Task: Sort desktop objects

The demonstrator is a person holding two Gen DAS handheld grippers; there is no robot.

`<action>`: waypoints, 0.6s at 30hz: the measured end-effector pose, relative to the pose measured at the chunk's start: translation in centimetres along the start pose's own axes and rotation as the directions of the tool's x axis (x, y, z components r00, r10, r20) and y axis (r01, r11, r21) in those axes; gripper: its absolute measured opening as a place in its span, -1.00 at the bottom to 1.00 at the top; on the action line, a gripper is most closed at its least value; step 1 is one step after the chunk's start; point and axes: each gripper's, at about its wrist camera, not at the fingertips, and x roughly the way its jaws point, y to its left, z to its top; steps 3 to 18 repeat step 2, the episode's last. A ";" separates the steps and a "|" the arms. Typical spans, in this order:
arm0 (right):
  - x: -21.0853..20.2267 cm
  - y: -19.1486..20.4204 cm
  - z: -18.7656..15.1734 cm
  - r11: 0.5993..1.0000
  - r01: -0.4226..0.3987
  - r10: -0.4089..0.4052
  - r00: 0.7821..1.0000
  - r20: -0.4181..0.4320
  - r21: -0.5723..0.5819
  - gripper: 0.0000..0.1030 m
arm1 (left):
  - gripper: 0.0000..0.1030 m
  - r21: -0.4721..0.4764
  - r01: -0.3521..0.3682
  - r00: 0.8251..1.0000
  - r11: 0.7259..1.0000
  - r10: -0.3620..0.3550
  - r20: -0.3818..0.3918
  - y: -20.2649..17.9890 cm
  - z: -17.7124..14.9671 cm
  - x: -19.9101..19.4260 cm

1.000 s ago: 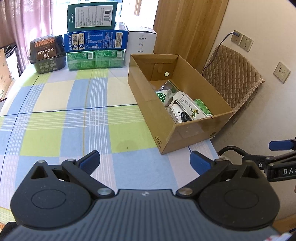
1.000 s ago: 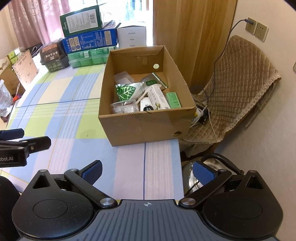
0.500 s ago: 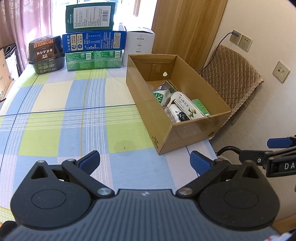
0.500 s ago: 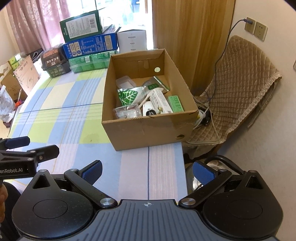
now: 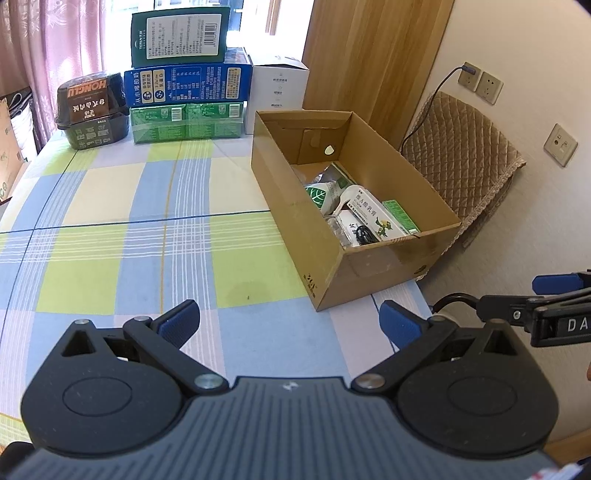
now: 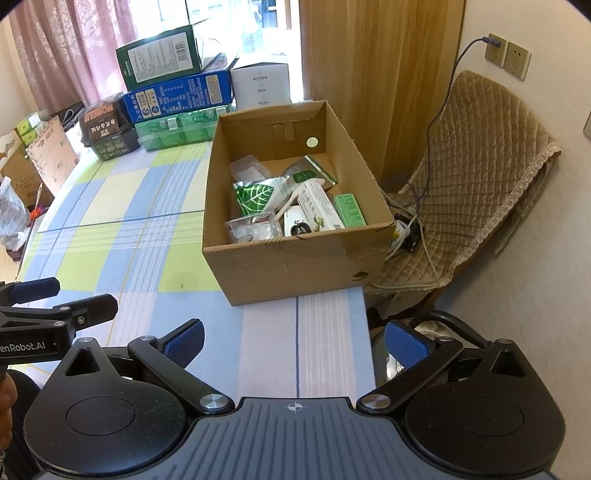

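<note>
Brightness: both views bright, daylit.
Source: window (image 6: pixel 221 22) behind the stacked boxes (image 5: pixel 184 74), blown out white.
Shadows: soft, falling from the cardboard box (image 6: pixel 280 258) toward the camera.
Glare: pale sheen on the tablecloth (image 5: pixel 129 206) near the boxes.
Distortion: fisheye bending, dark corners.
Focus: sharp overall; close black gripper bodies slightly soft.

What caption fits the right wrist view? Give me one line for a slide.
Open right gripper hovers over the checkered tablecloth, facing a cardboard box filled with small packages.
</note>
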 end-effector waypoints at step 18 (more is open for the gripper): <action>0.0 0.1 0.0 1.000 -0.001 0.001 1.000 0.000 0.000 0.96 | 0.98 -0.007 0.004 1.000 1.000 -0.004 0.006 0.1 0.0 -0.1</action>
